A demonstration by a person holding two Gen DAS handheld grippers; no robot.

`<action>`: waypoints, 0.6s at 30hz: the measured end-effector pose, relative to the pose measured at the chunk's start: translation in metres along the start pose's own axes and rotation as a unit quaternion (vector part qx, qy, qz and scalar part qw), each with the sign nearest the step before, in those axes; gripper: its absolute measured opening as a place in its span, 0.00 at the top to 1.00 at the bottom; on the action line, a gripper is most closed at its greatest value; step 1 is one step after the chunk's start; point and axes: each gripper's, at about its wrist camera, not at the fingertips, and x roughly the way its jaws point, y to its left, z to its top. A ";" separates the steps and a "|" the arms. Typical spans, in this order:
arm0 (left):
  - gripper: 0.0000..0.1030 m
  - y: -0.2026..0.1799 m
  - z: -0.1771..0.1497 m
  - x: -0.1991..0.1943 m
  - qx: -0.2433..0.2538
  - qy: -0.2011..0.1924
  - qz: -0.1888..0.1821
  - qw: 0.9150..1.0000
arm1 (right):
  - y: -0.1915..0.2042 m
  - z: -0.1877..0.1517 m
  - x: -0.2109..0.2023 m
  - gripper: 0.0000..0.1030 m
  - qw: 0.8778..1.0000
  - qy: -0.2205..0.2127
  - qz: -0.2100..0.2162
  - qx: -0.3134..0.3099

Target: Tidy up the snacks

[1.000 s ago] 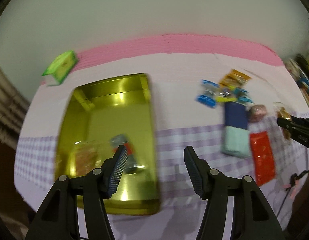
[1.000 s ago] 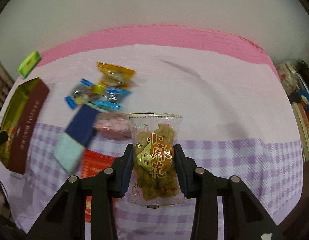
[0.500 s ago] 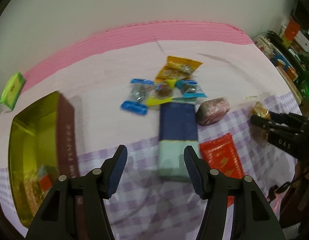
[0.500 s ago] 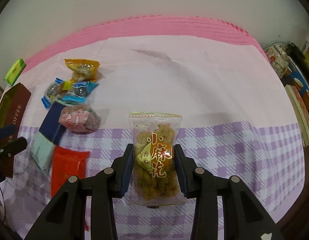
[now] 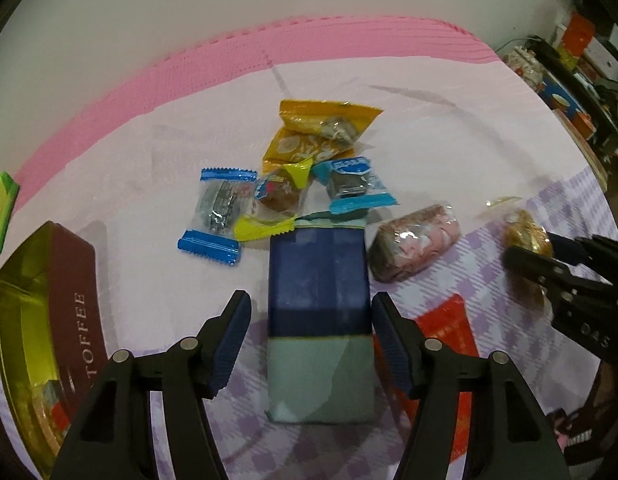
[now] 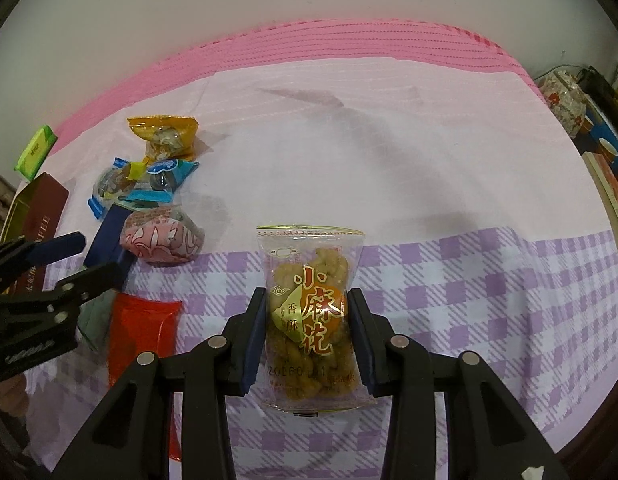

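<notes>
Left wrist view, read from its left edge: a gold toffee tin (image 5: 37,320) stands open on the cloth, its brown outer wall facing the pile, with a few wrapped snacks lying at its bottom; it looks like the place where the snacks are being gathered. Just right of it the left gripper (image 5: 311,344) points steeply down over a blue and pale-green packet (image 5: 319,328). Its jaws have just been opening wider and stand well apart, one on each long side of the packet with gaps showing, so nothing is pressed yet. That straddle suggests this packet is the next pick. Beyond its far end lie small blue-ended sweets (image 5: 219,210), an orange pouch (image 5: 317,136) and a pink wrapped cake (image 5: 413,242); a red packet (image 5: 449,328) lies flat beside the right finger.

At the far right, the right gripper (image 6: 307,338) is clamped on a clear bag of fried dough twists (image 6: 311,316), pads squeezing its two sides, bag upright along the fingers and off to the right of the pile over the checked tablecloth (image 6: 489,300), probably waiting its turn for the tin.
</notes>
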 end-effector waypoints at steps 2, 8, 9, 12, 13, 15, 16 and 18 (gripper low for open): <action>0.39 0.001 0.000 0.005 -0.005 0.006 -0.004 1.000 | -0.001 0.000 0.000 0.64 1.000 -0.001 0.000 0.000; 0.38 0.001 -0.001 0.011 -0.005 0.003 0.000 1.000 | 0.000 0.000 0.000 0.64 1.000 -0.002 -0.002 -0.002; 0.38 0.002 -0.001 0.011 -0.006 0.003 -0.001 1.000 | 0.000 0.000 0.000 0.64 1.000 -0.002 -0.002 -0.002; 0.46 0.006 -0.005 0.009 -0.007 -0.004 0.000 1.000 | 0.000 0.000 0.001 0.64 1.000 -0.002 -0.003 -0.004; 0.49 0.009 -0.007 0.007 -0.008 -0.006 -0.001 1.000 | 0.000 0.000 0.001 0.64 1.000 -0.002 -0.003 -0.004; 0.51 0.010 -0.009 0.006 -0.007 -0.007 0.003 1.000 | 0.000 0.000 0.001 0.64 1.000 -0.002 -0.003 -0.004; 0.51 0.011 -0.011 0.005 -0.008 -0.007 0.003 1.000 | 0.000 0.000 0.001 0.64 1.000 -0.002 -0.004 -0.004; 0.51 0.013 -0.018 0.002 -0.009 -0.008 0.004 1.000 | 0.001 -0.001 0.001 0.64 1.000 -0.002 -0.006 -0.005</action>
